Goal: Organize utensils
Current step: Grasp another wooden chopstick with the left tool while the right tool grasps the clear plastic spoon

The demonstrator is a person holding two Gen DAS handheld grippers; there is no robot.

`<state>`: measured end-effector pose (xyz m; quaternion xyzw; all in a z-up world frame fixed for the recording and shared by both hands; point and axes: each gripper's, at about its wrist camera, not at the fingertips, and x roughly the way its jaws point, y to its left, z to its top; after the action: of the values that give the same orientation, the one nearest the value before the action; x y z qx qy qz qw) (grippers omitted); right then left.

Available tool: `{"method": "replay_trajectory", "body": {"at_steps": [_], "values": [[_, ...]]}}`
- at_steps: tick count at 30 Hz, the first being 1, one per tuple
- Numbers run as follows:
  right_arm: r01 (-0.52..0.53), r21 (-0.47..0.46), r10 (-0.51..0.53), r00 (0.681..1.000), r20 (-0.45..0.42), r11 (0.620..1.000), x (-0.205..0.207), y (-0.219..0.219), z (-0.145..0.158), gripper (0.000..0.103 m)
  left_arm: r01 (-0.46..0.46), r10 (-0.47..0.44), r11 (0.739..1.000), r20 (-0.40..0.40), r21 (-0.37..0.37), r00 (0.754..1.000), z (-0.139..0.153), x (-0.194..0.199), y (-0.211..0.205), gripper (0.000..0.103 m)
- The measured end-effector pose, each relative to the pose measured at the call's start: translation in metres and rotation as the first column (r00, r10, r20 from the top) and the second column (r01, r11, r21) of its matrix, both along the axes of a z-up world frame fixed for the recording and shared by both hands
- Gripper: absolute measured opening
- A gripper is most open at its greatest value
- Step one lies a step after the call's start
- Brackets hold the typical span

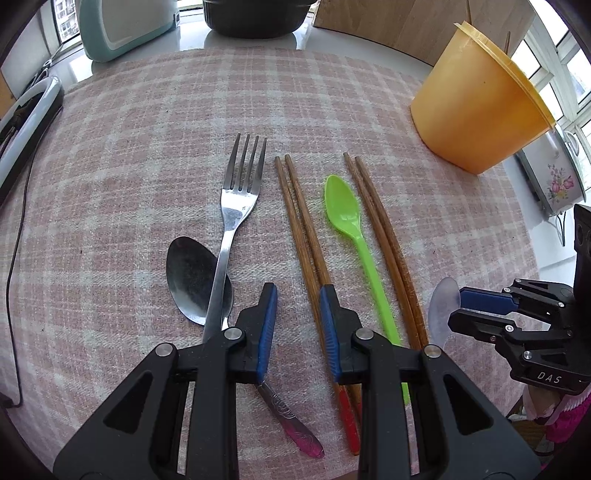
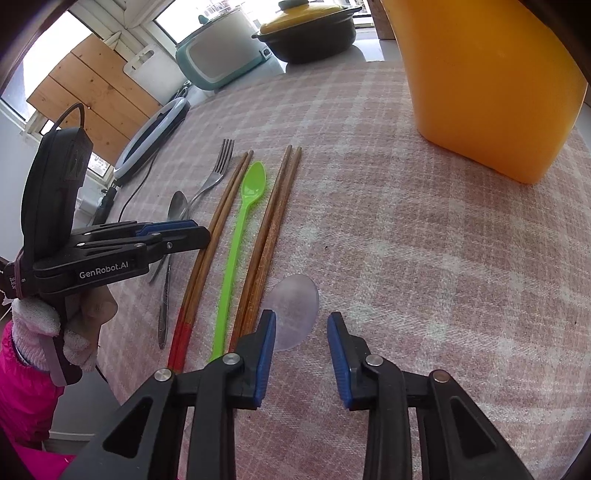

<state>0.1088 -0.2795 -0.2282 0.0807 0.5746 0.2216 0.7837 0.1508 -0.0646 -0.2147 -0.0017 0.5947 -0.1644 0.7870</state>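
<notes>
Utensils lie side by side on a pink checked cloth (image 1: 129,155): a metal fork (image 1: 236,206) crossing a metal spoon (image 1: 192,280), red-ended wooden chopsticks (image 1: 301,229), a green plastic spoon (image 1: 347,218), a second pair of chopsticks (image 1: 384,236) and a clear plastic spoon (image 2: 293,310). An orange cup (image 1: 476,107) stands at the far right. My left gripper (image 1: 298,299) is open and empty above the red-ended chopsticks' near part. My right gripper (image 2: 301,325) is open and empty, its fingers either side of the clear spoon's bowl.
A teal appliance (image 2: 218,55) and a dark pot with a yellow lid (image 2: 306,33) stand at the back. A ring light (image 2: 147,140) with its cable lies at the left edge. A wooden board (image 1: 406,22) stands behind the cup.
</notes>
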Motion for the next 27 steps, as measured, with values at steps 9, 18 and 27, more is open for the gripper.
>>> {"method": "replay_trajectory", "body": {"at_steps": [9, 18, 27], "values": [[-0.026, -0.020, 0.026, 1.000, 0.005, 0.999, 0.004, 0.011, 0.001, 0.026, 0.035, -0.037, 0.997, 0.026, 0.064, 0.999, -0.002, 0.005, -0.014, 0.022], [-0.039, -0.040, 0.040, 0.999, 0.010, 0.998, 0.008, 0.013, 0.000, 0.024, 0.057, -0.059, 0.996, 0.017, 0.075, 0.998, -0.005, 0.009, -0.009, 0.010], [-0.074, -0.100, 0.078, 0.996, 0.038, 0.992, 0.011, 0.021, 0.000, 0.007, 0.064, -0.070, 0.994, 0.066, 0.090, 0.995, -0.006, 0.015, -0.019, 0.009]]}}
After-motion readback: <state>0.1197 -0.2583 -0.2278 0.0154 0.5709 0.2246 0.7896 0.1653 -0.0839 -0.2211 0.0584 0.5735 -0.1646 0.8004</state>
